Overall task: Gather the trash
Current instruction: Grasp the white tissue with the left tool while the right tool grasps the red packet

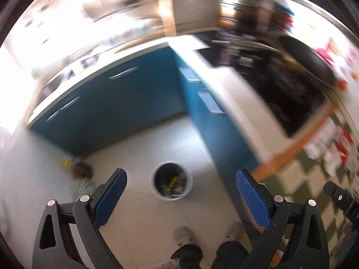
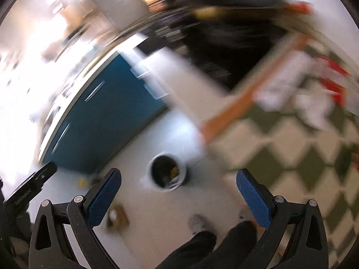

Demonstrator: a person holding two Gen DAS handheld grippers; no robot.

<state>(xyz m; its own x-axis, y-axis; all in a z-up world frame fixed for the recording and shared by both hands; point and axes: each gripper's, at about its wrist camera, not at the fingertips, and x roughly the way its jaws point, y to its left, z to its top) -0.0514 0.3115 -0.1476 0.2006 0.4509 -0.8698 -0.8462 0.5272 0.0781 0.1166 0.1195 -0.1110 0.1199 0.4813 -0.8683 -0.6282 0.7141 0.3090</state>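
Observation:
A white round trash bin stands on the pale floor with yellow and dark scraps inside; it also shows in the right wrist view. My left gripper is open and empty, held high above the bin. My right gripper is open and empty, also above the bin. Loose trash lies on the floor: a yellow scrap and a brown lump by the cabinet, and a brown flattened piece near my right gripper's left finger. Both views are motion-blurred.
Blue kitchen cabinets with a white counter wrap the corner behind the bin. A table with a green-and-cream checked cloth and papers is at right. The person's feet stand below the grippers.

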